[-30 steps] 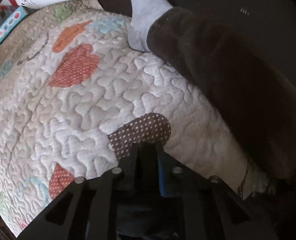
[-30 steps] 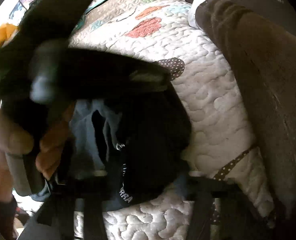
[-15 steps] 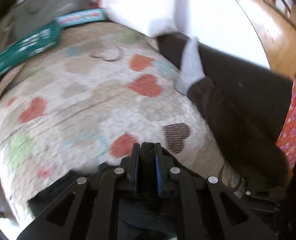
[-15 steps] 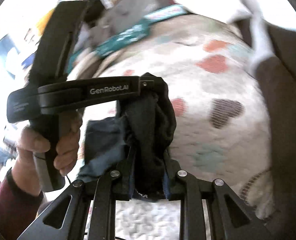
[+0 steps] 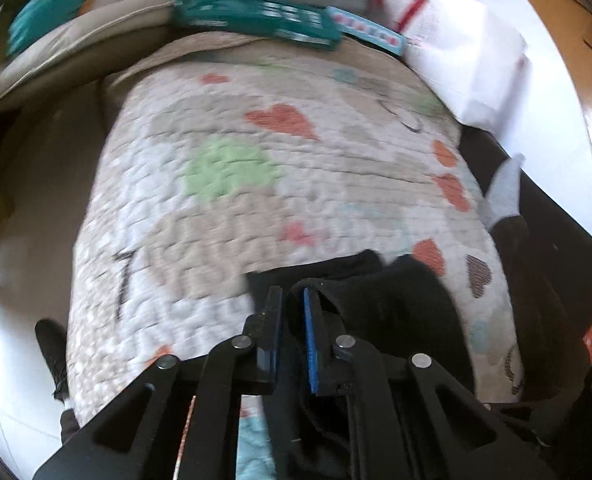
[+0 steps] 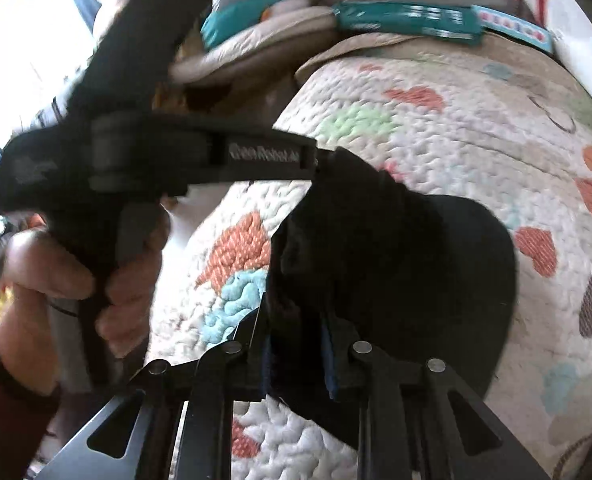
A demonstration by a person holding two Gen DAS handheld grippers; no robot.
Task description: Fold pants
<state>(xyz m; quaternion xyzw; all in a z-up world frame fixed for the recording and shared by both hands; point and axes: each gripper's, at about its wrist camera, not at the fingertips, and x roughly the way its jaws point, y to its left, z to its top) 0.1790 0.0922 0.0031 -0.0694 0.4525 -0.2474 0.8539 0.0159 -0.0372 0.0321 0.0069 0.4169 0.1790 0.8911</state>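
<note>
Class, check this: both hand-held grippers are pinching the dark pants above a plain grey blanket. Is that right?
Not quite. The left hand-held gripper and the right hand-held gripper do pinch the dark pants, but both wrist views show a white quilt patterned with coloured hearts, not a plain grey blanket.

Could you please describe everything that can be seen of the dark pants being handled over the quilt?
The pants look black, soft and matte, bunched into a rumpled mass with no leg or waistband clearly readable. They hang above the heart-patterned quilt; whether the lower fabric touches it cannot be told. The right claw is closed on a fold at their near edge, and the left claw is closed on another fold. In the left wrist view the fabric drapes rightward over that claw's finger.
</note>
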